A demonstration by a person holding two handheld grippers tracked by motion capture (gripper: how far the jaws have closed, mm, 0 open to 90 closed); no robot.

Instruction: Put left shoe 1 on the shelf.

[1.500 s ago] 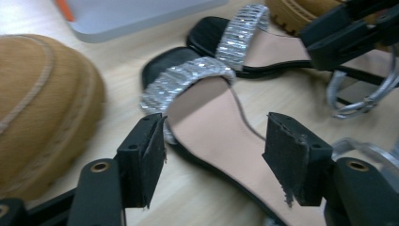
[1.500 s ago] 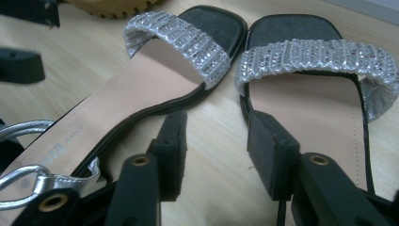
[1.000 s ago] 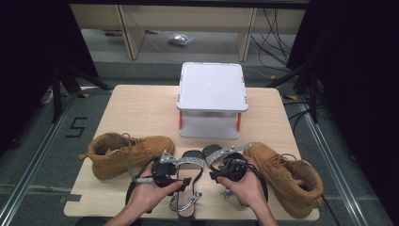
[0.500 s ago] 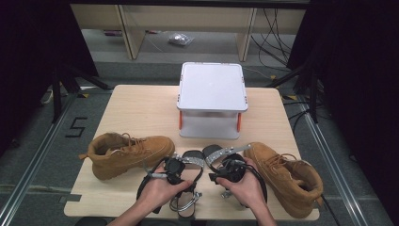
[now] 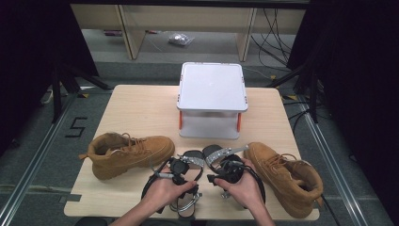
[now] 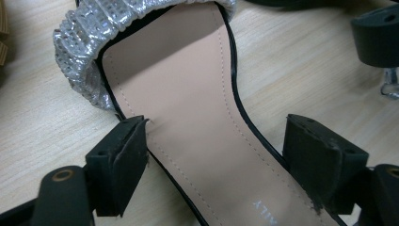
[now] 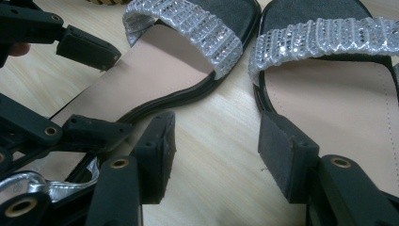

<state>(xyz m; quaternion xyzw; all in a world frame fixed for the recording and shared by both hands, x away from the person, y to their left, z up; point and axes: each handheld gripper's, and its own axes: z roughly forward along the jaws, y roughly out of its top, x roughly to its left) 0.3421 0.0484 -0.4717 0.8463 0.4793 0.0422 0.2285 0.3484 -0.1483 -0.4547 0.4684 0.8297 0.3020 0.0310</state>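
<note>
Left sandal [image 6: 188, 117] between the parted left tongs [image 6: 221, 160]

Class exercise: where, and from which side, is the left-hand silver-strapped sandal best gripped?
Grip the black-edged, silver-strapped sandal across its narrow waist, coming from above. It lies flat on the wooden table, sole thin there, and the left gripper, jaws just opened, already straddles both edges.
</note>
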